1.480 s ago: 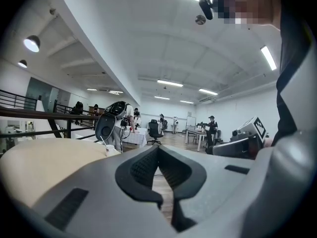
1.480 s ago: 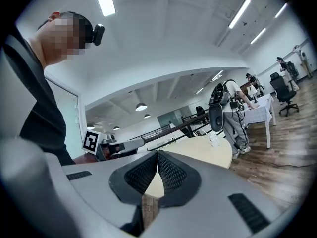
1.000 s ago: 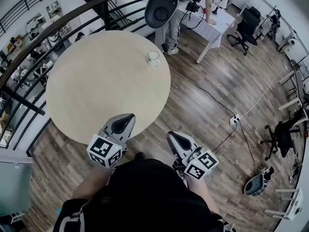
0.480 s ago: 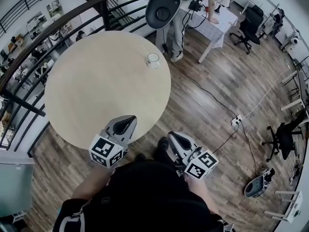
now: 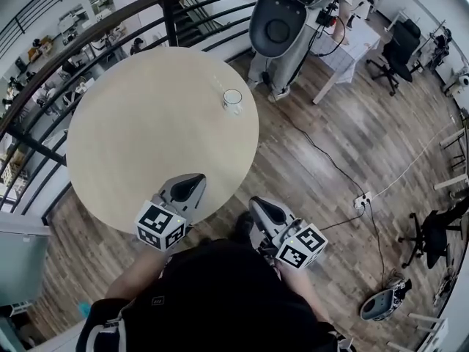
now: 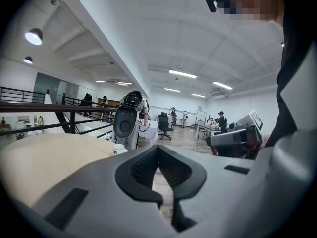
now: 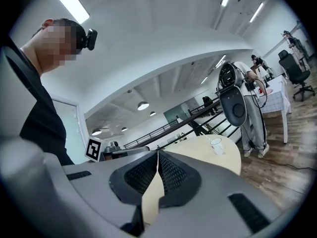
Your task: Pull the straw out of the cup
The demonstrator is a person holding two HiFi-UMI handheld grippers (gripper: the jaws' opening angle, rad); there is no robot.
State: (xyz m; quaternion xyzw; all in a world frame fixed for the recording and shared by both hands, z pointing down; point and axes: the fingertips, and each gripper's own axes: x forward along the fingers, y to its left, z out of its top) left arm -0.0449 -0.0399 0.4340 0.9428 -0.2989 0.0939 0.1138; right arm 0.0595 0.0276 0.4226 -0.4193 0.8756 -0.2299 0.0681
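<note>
In the head view the scene has drawn nearer over the last second. The cup (image 5: 232, 100) sits a little lower in the frame than it did, and the white machine (image 5: 278, 28) beyond the cup looms larger, so the person has been stepping toward it. The left gripper (image 5: 192, 180) and the right gripper (image 5: 258, 204) are carried in front of the body as before, both well short of the cup. The left one is over the near rim of the desk (image 5: 139, 138) that bears the cup, and the right one is off that rim, above the floor. The straw is too faint to pick out from up here. In the left gripper view the fingers are pressed together with nothing in them. The cup stands far ahead and a little left of them, and the straw (image 6: 111, 139) shows as a thin line leaning out of the cup to the left. In the right gripper view the fingers likewise meet at their tips, empty, and the cup is small, ahead and to their right. By my reading this is approach only: the straw is in the cup untouched, and one pair of fingers must part before taking it.
</note>
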